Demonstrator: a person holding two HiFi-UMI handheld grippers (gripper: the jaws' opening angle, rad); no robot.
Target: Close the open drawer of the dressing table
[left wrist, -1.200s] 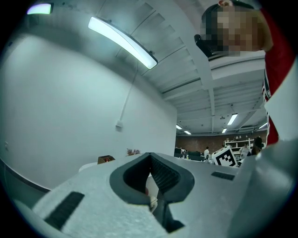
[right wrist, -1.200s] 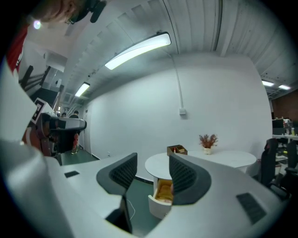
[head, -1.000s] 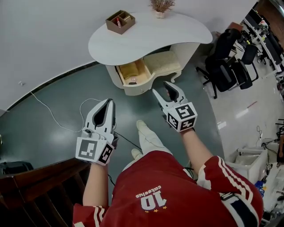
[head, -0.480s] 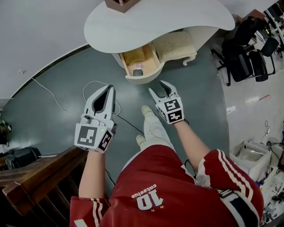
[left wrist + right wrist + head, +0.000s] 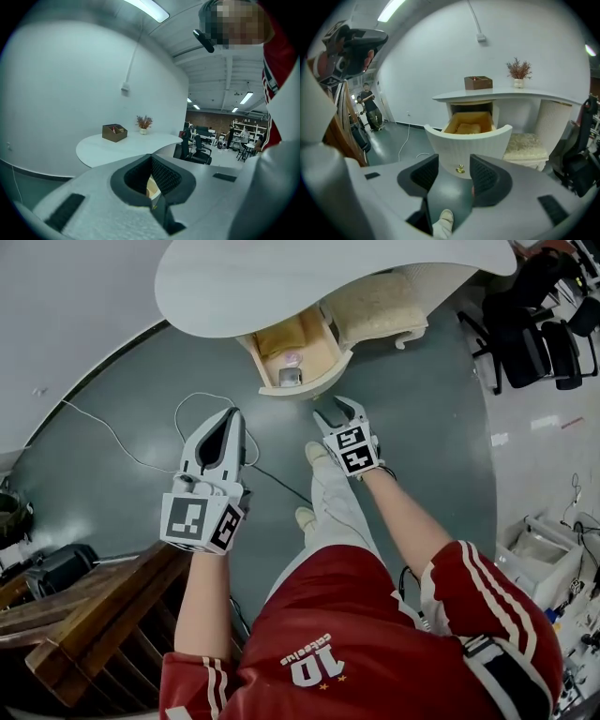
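Now: closing in on the open drawer, no contact yet.

Right gripper [image 5: 336,412] has its jaws spread with nothing in them. I read it as just short of the drawer [image 5: 298,371], whose small brass knob [image 5: 461,169] lines up in the gap in the right gripper view. Left gripper [image 5: 232,416] is pinched closed on nothing, well apart from the furniture. The drawer stands pulled out from under the dressing table [image 5: 281,282] top, beside a cushioned stool [image 5: 375,307]. My worries: a spread jaw snagging the knob, or an off-centre shove on the curved front skewing the drawer until it jams. The floor cable [image 5: 122,442] near the shoe [image 5: 317,454] could catch a step.
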